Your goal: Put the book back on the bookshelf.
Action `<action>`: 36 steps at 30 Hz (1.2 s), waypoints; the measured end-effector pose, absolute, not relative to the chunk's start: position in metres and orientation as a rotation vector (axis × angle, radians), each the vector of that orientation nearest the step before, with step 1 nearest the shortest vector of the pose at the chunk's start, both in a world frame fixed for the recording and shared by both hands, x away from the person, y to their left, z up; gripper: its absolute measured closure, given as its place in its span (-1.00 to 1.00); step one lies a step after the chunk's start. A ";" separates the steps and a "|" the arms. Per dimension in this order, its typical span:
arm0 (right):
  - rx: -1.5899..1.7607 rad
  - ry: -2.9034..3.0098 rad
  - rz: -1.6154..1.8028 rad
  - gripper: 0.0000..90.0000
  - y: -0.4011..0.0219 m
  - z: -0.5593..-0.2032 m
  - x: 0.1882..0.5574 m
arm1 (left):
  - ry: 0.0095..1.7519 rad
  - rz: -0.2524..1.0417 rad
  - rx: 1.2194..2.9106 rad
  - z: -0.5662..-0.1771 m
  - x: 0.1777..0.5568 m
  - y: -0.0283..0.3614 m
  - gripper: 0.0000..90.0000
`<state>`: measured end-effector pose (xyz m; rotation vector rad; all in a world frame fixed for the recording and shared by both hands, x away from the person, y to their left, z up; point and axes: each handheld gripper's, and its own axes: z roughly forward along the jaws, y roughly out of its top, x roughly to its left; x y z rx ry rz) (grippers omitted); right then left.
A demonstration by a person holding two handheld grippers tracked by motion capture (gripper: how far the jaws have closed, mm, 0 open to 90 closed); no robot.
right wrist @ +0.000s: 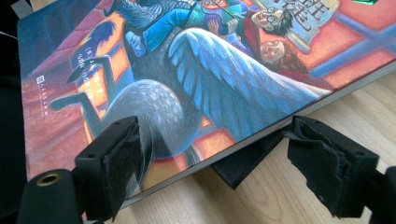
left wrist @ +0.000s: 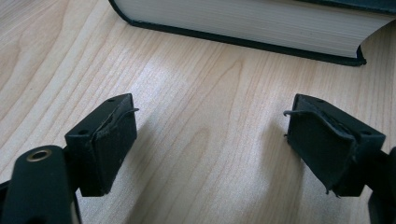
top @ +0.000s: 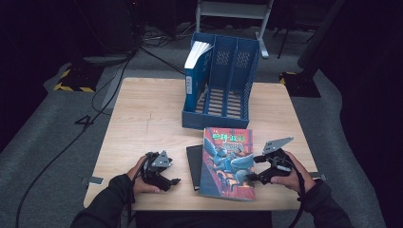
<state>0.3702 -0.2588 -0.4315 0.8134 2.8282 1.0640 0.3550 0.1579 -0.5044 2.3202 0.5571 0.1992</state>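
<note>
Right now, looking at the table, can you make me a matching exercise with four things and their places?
Things:
1. colourful book
2. black book
3. blue file rack
4. left claw

Places:
A. at the far side of the table
B. lying partly on another book
C. under the illustrated cover
D. open on the wood, beside the dark book

Pairs: 1-B, 2-C, 3-A, 4-D
</note>
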 end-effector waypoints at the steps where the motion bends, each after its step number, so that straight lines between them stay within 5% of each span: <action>1: 0.810 2.825 1.058 -0.60 -0.258 -0.431 0.369 | 0.553 0.201 2.324 -0.504 0.355 0.158 -0.64; 10: 0.774 2.776 1.135 -0.40 -0.260 -0.419 0.369 | 0.561 0.198 2.320 -0.504 0.355 0.157 -0.64; 23: 0.905 2.933 0.987 -0.64 -0.254 -0.431 0.380 | 0.563 0.199 2.319 -0.504 0.355 0.157 -0.64; 36: 0.826 2.861 0.954 -0.59 -0.251 -0.426 0.371 | 0.559 0.199 2.320 -0.504 0.355 0.157 -0.65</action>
